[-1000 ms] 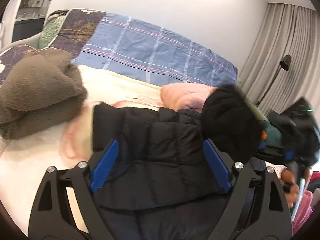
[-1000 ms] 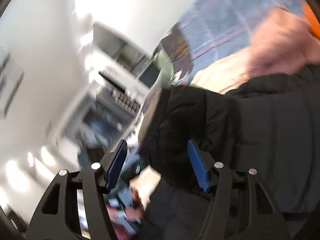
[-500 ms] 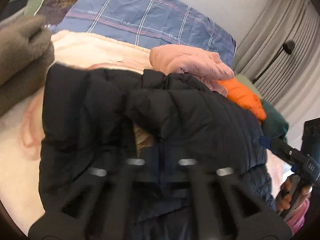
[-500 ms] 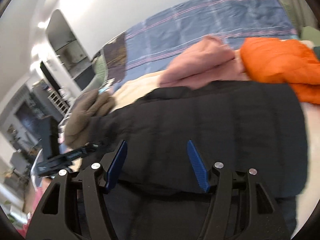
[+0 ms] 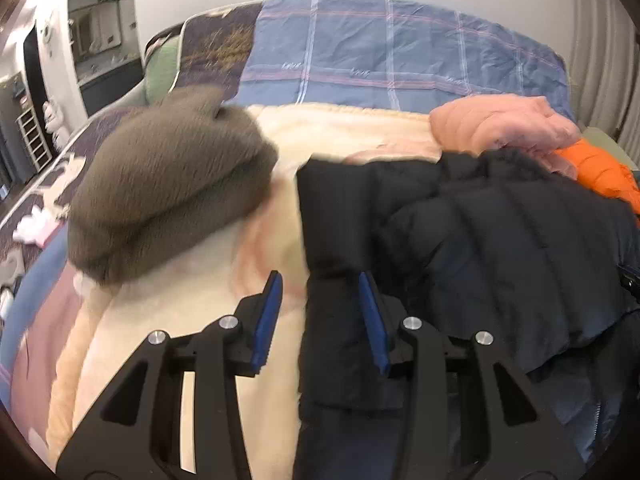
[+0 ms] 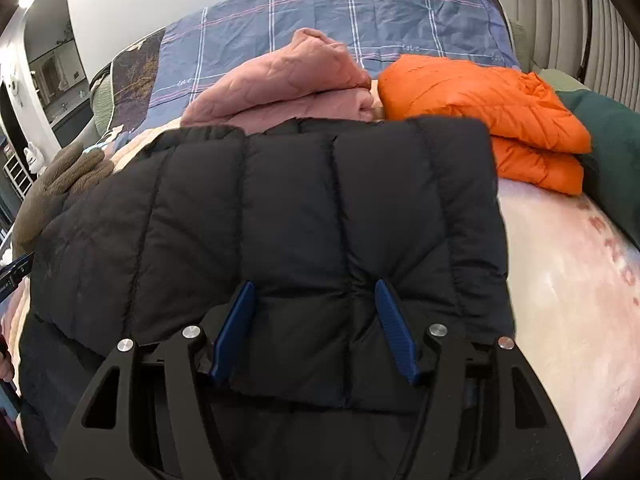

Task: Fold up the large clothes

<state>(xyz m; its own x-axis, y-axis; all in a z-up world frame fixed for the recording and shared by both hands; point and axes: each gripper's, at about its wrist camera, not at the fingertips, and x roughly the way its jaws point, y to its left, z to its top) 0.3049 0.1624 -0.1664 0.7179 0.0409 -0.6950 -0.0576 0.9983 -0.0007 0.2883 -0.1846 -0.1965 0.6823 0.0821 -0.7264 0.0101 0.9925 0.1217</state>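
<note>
Jacket [image 6: 280,208] black, folded on bed [image 6: 560,280] | left claw [image 5: 320,312] opening, jacket edge between pads | right claw [image 6: 316,328] parted around jacket, grip unclear

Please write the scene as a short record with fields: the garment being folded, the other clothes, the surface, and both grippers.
garment: black puffer jacket, flat on the bed
other clothes: pink jacket, orange jacket, brown fleece
surface: cream blanket
left hand-held gripper: jaws opening, jacket edge between them
right hand-held gripper: open over the jacket
</note>
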